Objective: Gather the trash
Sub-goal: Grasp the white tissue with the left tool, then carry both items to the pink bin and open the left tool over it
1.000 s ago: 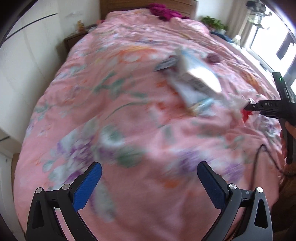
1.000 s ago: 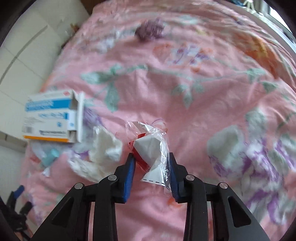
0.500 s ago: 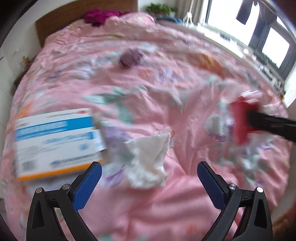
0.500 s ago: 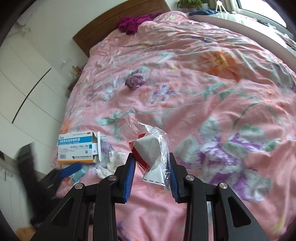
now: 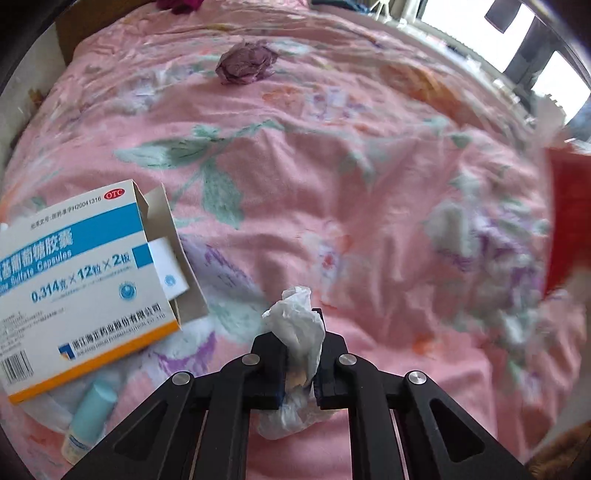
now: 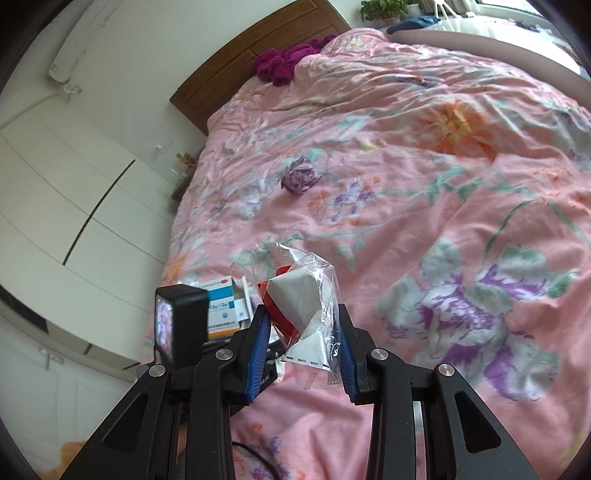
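My left gripper (image 5: 300, 354) is closing on a crumpled white tissue (image 5: 297, 325), which its pads pinch just above the pink floral bedspread (image 5: 332, 184). To its left lie an opened blue-and-white medicine box (image 5: 81, 280) and a small pale blue tube (image 5: 90, 417). A crumpled purple paper ball (image 5: 245, 62) rests farther up the bed. My right gripper (image 6: 303, 332) is shut on a clear plastic wrapper (image 6: 306, 295) with red and white inside, held above the bed. The same wrapper shows as a red blur (image 5: 565, 218) at the right edge of the left wrist view.
The left gripper's camera block (image 6: 181, 321) stands left of my right fingers, with the medicine box (image 6: 221, 310) behind it. A wooden headboard (image 6: 258, 66) and a magenta cloth (image 6: 284, 62) are at the bed's far end. White cupboards (image 6: 74, 206) line the left; a window sill (image 6: 480, 33) the right.
The left gripper swept across the bed to the white tissue and closed on it from wide open. The right gripper lifted with its wrapper and now holds still.
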The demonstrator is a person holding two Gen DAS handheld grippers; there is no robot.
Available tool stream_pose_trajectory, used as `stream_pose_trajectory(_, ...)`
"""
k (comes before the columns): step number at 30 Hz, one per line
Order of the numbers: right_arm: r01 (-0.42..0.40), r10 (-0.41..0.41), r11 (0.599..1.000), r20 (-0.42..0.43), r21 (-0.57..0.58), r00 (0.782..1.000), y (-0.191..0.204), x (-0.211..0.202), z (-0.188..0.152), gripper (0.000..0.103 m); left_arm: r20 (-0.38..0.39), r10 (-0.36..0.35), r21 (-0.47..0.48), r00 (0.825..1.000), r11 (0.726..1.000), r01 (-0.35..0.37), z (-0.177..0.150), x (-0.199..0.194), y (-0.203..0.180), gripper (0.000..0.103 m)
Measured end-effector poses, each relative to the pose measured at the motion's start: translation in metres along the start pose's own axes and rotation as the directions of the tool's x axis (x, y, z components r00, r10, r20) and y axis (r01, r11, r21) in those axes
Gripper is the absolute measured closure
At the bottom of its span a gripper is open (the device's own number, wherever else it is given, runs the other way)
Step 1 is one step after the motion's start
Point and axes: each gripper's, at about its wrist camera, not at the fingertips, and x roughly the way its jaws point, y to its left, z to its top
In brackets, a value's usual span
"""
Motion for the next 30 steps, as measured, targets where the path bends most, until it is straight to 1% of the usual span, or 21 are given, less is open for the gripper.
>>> stream_pose_trajectory(1,-0.003,0.003,1.0,0.0,0.001,1.0,0.001,0.0,-0.001,0.069,0.009,-0.027,-0.011,1.0,1.0,0.027,-0.001,-0.005,0.002,0.092)
stream_pose_trajectory(4,-0.014,0.015,1.0,0.004,-0.006,1.0,0.006,-0.002,-0.001,0.069,0.043,-0.078,-0.042,0.996,0.996,0.08,-0.002,-0.018,0.006,0.092)
stream_pose_trajectory(6,-0.023,0.023,1.0,0.005,-0.018,1.0,0.011,-0.003,-0.001,0.069,0.079,-0.113,-0.059,0.99,0.991,0.118,-0.007,-0.037,0.009,0.092)
stream_pose_trajectory(7,-0.033,0.033,0.999,0.005,-0.028,0.999,0.015,-0.004,-0.001,0.069,0.111,-0.133,-0.06,0.985,0.988,0.14,-0.014,-0.054,0.014,0.092)
stream_pose_trajectory(9,-0.069,0.069,0.997,-0.006,-0.04,0.998,0.024,-0.002,-0.003,0.069,0.163,-0.129,-0.06,0.978,0.988,0.141,-0.025,-0.079,0.014,0.092)
stream_pose_trajectory(10,-0.086,0.086,0.995,-0.016,-0.054,0.996,0.032,0.0,-0.004,0.069,0.191,-0.118,-0.067,0.975,0.989,0.133,-0.034,-0.097,0.02,0.092)
stream_pose_trajectory(12,-0.13,0.126,0.987,-0.046,-0.097,0.991,0.053,0.006,-0.011,0.069,0.244,-0.076,-0.111,0.967,0.988,0.106,-0.054,-0.128,0.038,0.092)
stream_pose_trajectory(14,-0.189,0.178,0.973,-0.087,-0.135,0.98,0.075,0.011,-0.021,0.069,0.297,-0.025,-0.18,0.955,0.98,0.081,-0.081,-0.163,0.065,0.092)
stream_pose_trajectory(15,-0.225,0.208,0.961,-0.115,-0.16,0.971,0.089,0.014,-0.028,0.069,0.317,0.021,-0.212,0.948,0.976,0.049,-0.097,-0.18,0.079,0.092)
stream_pose_trajectory(16,-0.267,0.243,0.948,-0.149,-0.175,0.959,0.103,0.019,-0.034,0.069,0.324,0.059,-0.23,0.944,0.973,0.018,-0.107,-0.19,0.089,0.092)
stream_pose_trajectory(17,-0.294,0.263,0.938,-0.174,-0.185,0.949,0.114,0.024,-0.04,0.069,0.327,0.123,-0.261,0.937,0.965,-0.035,-0.125,-0.205,0.103,0.092)
stream_pose_trajectory(19,-0.352,0.301,0.914,-0.241,-0.205,0.923,0.14,0.036,-0.054,0.069,0.305,0.24,-0.328,0.922,0.935,-0.135,-0.159,-0.226,0.131,0.092)
stream_pose_trajectory(21,-0.397,0.32,0.89,-0.314,-0.224,0.894,0.169,0.051,-0.071,0.069,0.284,0.303,-0.387,0.91,0.904,-0.181,-0.188,-0.239,0.154,0.092)
stream_pose_trajectory(22,-0.422,0.328,0.876,-0.355,-0.234,0.876,0.186,0.06,-0.08,0.069,0.274,0.332,-0.422,0.902,0.885,-0.198,-0.206,-0.246,0.168,0.092)
stream_pose_trajectory(25,-0.476,0.333,0.835,-0.436,-0.274,0.836,0.234,0.076,-0.107,0.069,0.228,0.416,-0.543,0.88,0.805,-0.239,-0.268,-0.267,0.216,0.092)
stream_pose_trajectory(26,-0.509,0.344,0.813,-0.472,-0.284,0.812,0.257,0.083,-0.119,0.069,0.218,0.431,-0.572,0.876,0.783,-0.243,-0.283,-0.271,0.229,0.092)
stream_pose_trajectory(27,-0.531,0.352,0.797,-0.495,-0.287,0.795,0.273,0.087,-0.127,0.069,0.207,0.446,-0.602,0.871,0.76,-0.246,-0.299,-0.277,0.242,0.092)
stream_pose_trajectory(28,-0.555,0.358,0.779,-0.518,-0.292,0.776,0.293,0.092,-0.137,0.069,0.182,0.47,-0.641,0.864,0.723,-0.258,-0.323,-0.281,0.259,0.092)
stream_pose_trajectory(29,-0.57,0.359,0.765,-0.537,-0.299,0.763,0.309,0.097,-0.146,0.069,0.165,0.484,-0.664,0.859,0.699,-0.266,-0.339,-0.283,0.269,0.092)
stream_pose_trajectory(30,-0.588,0.357,0.747,-0.559,-0.31,0.749,0.329,0.103,-0.157,0.069,0.144,0.502,-0.691,0.853,0.668,-0.276,-0.36,-0.287,0.283,0.092)
